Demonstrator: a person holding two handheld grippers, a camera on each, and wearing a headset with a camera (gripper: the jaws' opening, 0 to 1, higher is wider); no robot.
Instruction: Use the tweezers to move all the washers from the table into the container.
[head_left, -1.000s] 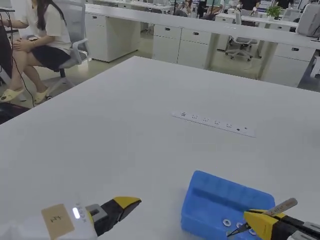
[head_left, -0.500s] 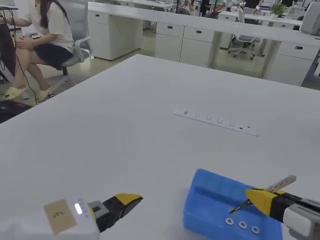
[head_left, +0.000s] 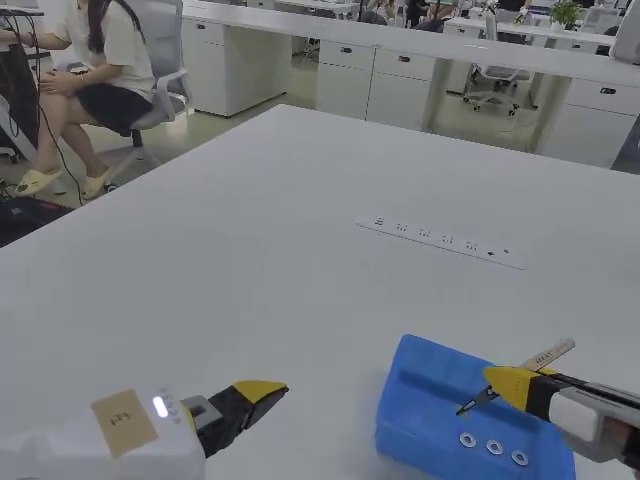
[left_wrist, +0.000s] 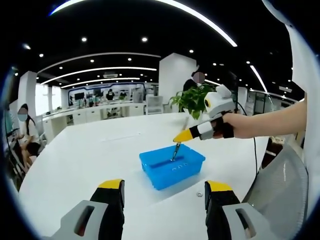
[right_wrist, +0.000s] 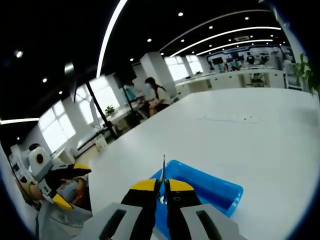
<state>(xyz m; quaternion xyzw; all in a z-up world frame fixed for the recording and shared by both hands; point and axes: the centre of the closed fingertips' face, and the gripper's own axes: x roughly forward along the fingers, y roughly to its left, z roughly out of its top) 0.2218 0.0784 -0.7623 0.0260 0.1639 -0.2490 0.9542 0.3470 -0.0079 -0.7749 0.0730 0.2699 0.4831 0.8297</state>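
The right gripper (head_left: 497, 379) is held level over the blue container (head_left: 425, 395), its yellow-tipped jaws clamped on the tweezers (head_left: 474, 402). The thin metal points slant down ahead of the jaws into the tray, and a pale handle sticks out behind. Just under that gripper, three flat metal washers (head_left: 494, 447) lie in a row on the tray's matte plastic floor. The left gripper (left_wrist: 165, 186) sits low, well off to the tray's left, jaws spread wide with nothing between them. Just ahead of its right jaw there's a tiny ring (left_wrist: 199, 194) on the table (head_left: 250, 250), possibly a washer, though it's too small to be sure. Farther out, a slim white power strip (head_left: 440, 241) lies on the smooth white top.
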